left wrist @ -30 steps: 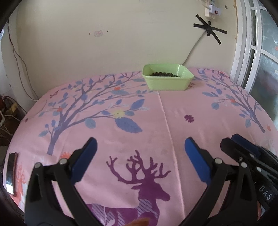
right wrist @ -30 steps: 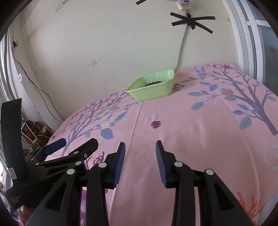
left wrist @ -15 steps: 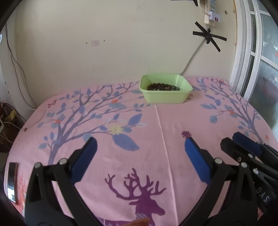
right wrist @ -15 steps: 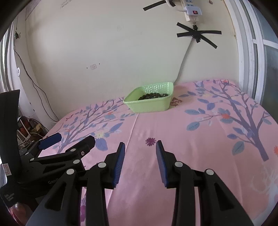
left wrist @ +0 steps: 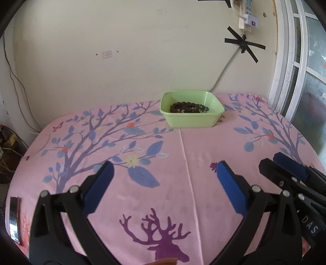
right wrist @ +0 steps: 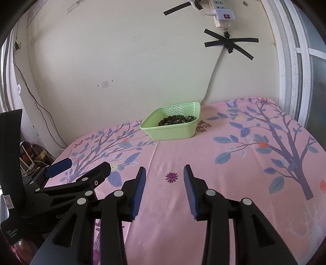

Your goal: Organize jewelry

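A light green basket (left wrist: 212,102) stands at the far side of the pink patterned tablecloth (left wrist: 183,155), near the wall. Dark beaded jewelry (left wrist: 188,107) lies inside it. The basket (right wrist: 173,130) and the beads (right wrist: 176,119) also show in the right wrist view. My left gripper (left wrist: 164,170) is open and empty, well short of the basket. My right gripper (right wrist: 164,172) is open and empty, also well short of it. Each gripper shows at the edge of the other's view: the right one (left wrist: 285,165), the left one (right wrist: 81,165).
A dark flat object with a shiny edge (left wrist: 14,218) lies at the cloth's near left edge. A wall runs behind the table, with a taped cable (left wrist: 242,43) and a power strip (right wrist: 223,16). A window frame (left wrist: 289,67) stands at the right.
Both views have tilted up and pulled back: the basket sits lower in frame and more wall shows. Both grippers stay open and empty.
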Demonstrator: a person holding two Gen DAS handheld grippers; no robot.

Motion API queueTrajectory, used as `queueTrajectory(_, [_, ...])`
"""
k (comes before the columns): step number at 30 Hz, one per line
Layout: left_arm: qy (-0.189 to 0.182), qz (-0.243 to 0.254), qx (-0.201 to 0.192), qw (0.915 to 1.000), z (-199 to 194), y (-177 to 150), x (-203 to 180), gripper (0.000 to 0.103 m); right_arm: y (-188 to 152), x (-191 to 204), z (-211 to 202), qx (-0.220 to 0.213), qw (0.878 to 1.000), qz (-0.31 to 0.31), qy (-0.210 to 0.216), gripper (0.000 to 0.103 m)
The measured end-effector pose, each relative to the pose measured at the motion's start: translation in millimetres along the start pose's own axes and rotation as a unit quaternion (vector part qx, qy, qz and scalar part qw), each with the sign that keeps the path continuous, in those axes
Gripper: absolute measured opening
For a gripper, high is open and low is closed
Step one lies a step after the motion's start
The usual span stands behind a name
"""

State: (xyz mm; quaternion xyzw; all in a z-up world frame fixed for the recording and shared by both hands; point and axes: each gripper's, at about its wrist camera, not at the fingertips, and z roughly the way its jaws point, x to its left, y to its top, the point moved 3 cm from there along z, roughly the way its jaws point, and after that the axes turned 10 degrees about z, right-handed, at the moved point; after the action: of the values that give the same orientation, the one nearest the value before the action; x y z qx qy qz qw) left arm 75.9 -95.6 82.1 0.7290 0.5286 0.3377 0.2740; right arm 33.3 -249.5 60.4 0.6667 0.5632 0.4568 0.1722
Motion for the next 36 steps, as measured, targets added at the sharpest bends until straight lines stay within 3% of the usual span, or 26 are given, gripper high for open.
queueTrajectory(36, [0.002, 0.007, 0.018, 0.9998, 11.4, -7.3, -0.9, 0.097, -1.4, -3.7, 3.3, 0.004, 1.000, 0.013, 0.003, 0.012])
